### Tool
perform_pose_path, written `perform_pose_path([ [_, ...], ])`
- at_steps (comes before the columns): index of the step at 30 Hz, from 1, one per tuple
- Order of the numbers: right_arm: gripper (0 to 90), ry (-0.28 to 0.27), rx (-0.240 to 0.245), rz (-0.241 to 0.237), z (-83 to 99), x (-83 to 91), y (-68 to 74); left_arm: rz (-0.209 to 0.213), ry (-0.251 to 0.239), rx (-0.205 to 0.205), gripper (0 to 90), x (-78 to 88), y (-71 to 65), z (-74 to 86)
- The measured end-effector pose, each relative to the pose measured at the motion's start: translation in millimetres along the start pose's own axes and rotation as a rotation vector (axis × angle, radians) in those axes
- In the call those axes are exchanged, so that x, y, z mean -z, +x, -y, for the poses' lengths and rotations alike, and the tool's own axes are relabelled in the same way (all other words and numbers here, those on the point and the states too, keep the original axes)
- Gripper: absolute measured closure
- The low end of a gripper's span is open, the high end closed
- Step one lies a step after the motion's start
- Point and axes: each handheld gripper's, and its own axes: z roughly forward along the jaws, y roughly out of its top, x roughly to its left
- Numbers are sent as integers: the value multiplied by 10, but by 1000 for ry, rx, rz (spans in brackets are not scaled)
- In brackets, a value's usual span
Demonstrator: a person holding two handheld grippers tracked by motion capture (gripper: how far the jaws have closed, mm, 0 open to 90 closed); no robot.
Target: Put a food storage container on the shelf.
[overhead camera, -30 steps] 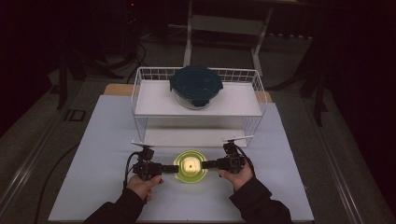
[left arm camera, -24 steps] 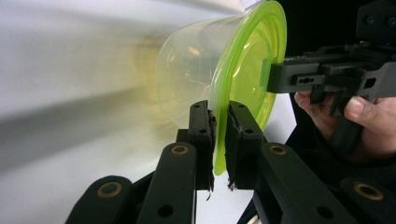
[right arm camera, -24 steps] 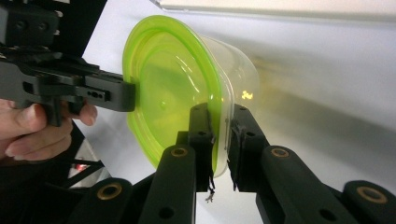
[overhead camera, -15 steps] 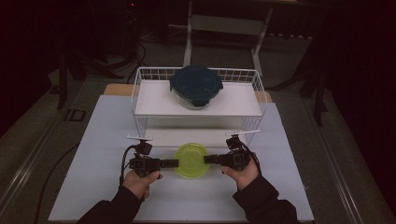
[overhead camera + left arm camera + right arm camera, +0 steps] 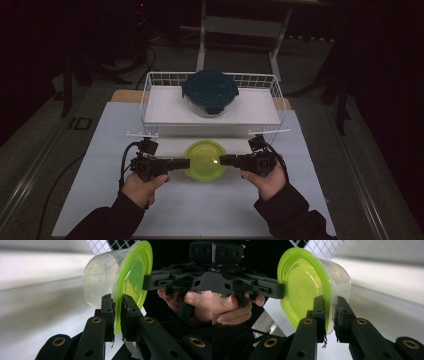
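Observation:
A clear round container with a lime-green lid [image 5: 205, 160] hangs above the white table, held from both sides. My left gripper [image 5: 186, 163] is shut on the lid's left rim, which sits pinched between its jaws in the left gripper view [image 5: 117, 315]. My right gripper [image 5: 223, 160] is shut on the opposite rim, clamped between its pads in the right gripper view [image 5: 329, 312]. The container [image 5: 105, 277] looks empty. In each gripper view the other gripper, with a hand behind it, grips the far edge.
A white wire basket [image 5: 150, 90] stands at the back of the table. Inside it sits a glass container with a dark teal lid [image 5: 210, 92]. White table surface [image 5: 200, 210] spreads in front of the hands. Dark floor and stands surround the table.
The green-lidded container has risen off the table and moved a little toward the basket, carried by both grippers. The bright glare on its lid is gone.

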Motion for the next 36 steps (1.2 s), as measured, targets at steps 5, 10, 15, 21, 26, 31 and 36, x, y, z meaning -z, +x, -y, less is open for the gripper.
perform_pose_path([
  [5, 807, -36, 30, -2, -155, 133, 137, -7, -33, -37, 811, 126, -151, -139],
  [10, 807, -70, 66, 11, -311, 253, 264, -9, -70, -66, 812, 253, -297, -317],
  [15, 807, -123, 104, 19, -548, 385, 396, -19, -127, -102, 813, 370, -438, -517],
  [21, 807, -161, 120, 16, -833, 505, 472, -33, -166, -144, 814, 456, -571, -803],
  [26, 806, -204, 120, 35, -1032, 599, 479, -29, -184, -152, 813, 452, -622, -998],
  [31, 804, -217, 110, 51, -1185, 598, 453, -48, -181, -154, 814, 450, -651, -1212],
  [36, 802, -239, 92, 78, -1396, 548, 400, -74, -182, -127, 811, 391, -595, -1445],
])
